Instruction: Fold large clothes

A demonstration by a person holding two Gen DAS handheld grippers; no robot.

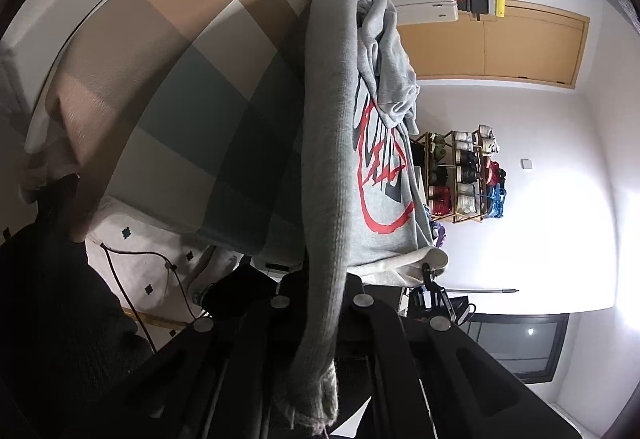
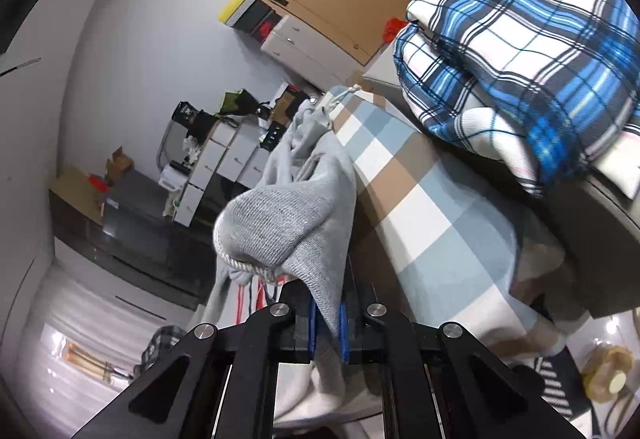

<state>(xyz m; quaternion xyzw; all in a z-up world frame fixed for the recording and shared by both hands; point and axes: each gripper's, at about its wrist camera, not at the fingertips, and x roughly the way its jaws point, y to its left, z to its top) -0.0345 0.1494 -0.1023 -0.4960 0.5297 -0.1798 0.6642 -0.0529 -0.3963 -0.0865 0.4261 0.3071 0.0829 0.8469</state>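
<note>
Hanging between both tools, the grey sweatshirt is held above the checked bedspread. Its ribbed edge is clamped in the fully closed left gripper; the right gripper is likewise closed on ribbed fabric. A folded plaid blanket is seen beyond.

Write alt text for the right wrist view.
The right tongs are shut on a ribbed edge of a grey sweatshirt, which trails away over a checked bed cover. A folded blue plaid blanket lies beyond.
</note>
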